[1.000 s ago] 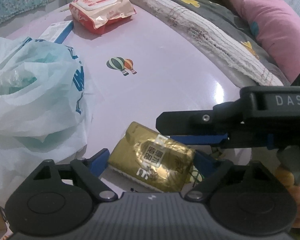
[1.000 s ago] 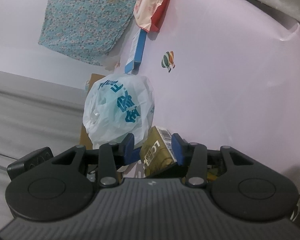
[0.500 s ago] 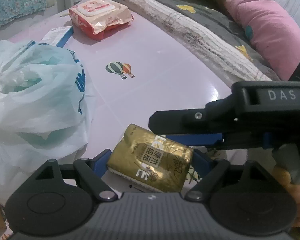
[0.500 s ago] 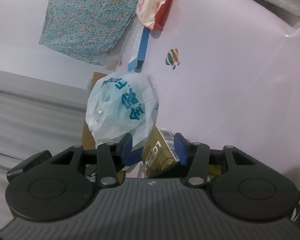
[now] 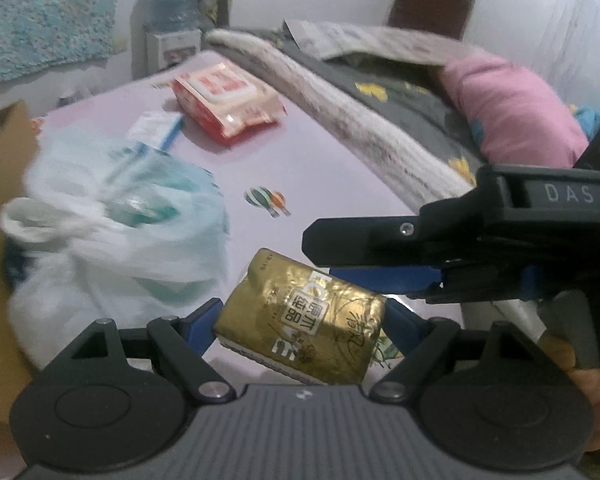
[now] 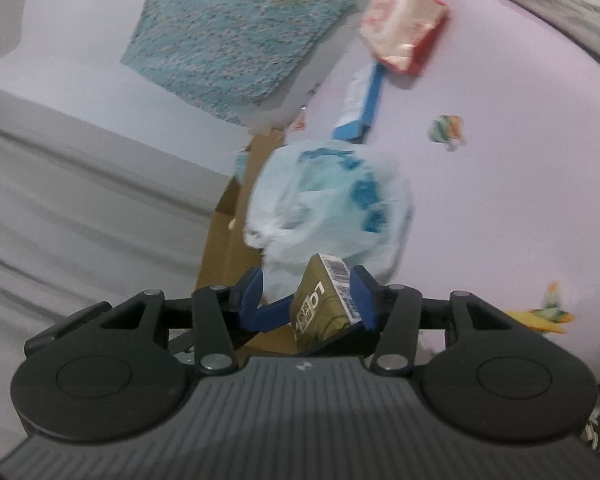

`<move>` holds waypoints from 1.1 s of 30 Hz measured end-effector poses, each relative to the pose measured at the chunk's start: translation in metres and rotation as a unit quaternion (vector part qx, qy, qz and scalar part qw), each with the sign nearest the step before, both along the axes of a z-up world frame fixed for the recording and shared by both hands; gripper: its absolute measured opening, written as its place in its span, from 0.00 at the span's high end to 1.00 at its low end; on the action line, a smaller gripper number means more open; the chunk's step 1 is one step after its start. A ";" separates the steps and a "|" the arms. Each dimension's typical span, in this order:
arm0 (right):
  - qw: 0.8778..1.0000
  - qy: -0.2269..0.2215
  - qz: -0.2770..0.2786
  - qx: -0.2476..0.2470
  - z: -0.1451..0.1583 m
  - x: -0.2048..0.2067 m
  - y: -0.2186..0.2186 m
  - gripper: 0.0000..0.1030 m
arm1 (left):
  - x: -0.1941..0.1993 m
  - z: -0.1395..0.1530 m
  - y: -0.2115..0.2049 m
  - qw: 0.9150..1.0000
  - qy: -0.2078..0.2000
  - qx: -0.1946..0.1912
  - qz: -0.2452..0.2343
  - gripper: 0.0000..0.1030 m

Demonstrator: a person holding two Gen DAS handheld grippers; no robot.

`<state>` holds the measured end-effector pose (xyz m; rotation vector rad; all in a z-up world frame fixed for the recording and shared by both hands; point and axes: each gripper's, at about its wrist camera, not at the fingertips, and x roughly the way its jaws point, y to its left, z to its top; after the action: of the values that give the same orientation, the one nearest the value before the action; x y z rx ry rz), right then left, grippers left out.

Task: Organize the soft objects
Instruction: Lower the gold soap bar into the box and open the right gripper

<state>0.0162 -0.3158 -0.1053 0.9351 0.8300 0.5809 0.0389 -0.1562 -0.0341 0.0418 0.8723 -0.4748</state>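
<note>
holding the gold tissue pack [image 5: 304,320] between two tools at once, we see the main risk as a slip: the soft foil wrap could squirm free and drop onto the lilac table [image 5: 332,168], or snag the white plastic bag [image 5: 116,232] sitting at the table's near-left edge.

left gripper [image 5: 300,316]: blue pads set wide, pressed on the pack's two short ends, clamped.

right gripper [image 6: 308,294]: jaws have just been opening; pack stands between them, right pad [image 6: 362,294] touching its barcode side, left pad clear with a gap. we read it as letting go.

pack hangs raised above the near edge, beside the bag. red wipes packet [image 5: 226,100] lies toward the far edge.
</note>
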 end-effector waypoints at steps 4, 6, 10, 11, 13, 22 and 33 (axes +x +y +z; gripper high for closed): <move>0.999 -0.028 0.027 -0.008 0.027 0.004 0.029 0.52 | -0.012 0.021 0.033 0.999 -0.025 -0.023 0.030 0.16; 0.998 -0.045 0.046 -0.008 0.041 0.008 0.048 0.52 | -0.017 0.031 0.053 0.998 -0.037 -0.035 0.047 0.16; 0.993 -0.076 0.094 0.000 0.066 0.021 0.097 0.49 | -0.028 0.050 0.102 0.992 -0.062 -0.050 0.094 0.16; 0.991 -0.081 0.105 0.002 0.070 0.025 0.110 0.49 | -0.031 0.054 0.116 0.990 -0.067 -0.053 0.110 0.16; 0.987 -0.087 0.133 0.007 0.078 0.037 0.140 0.48 | -0.034 0.061 0.142 0.986 -0.073 -0.054 0.139 0.16; 0.956 -0.056 0.287 -0.023 0.095 0.105 0.310 0.45 | -0.025 0.066 0.268 0.959 -0.049 -0.039 0.277 0.16; 0.918 0.089 0.375 -0.087 0.037 0.152 0.425 0.45 | 0.013 0.023 0.342 0.941 0.057 -0.010 0.334 0.12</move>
<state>0.1682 0.1091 -0.0686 0.4820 1.3983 1.0701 0.0520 0.1860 -0.0107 -0.2971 0.9338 0.1547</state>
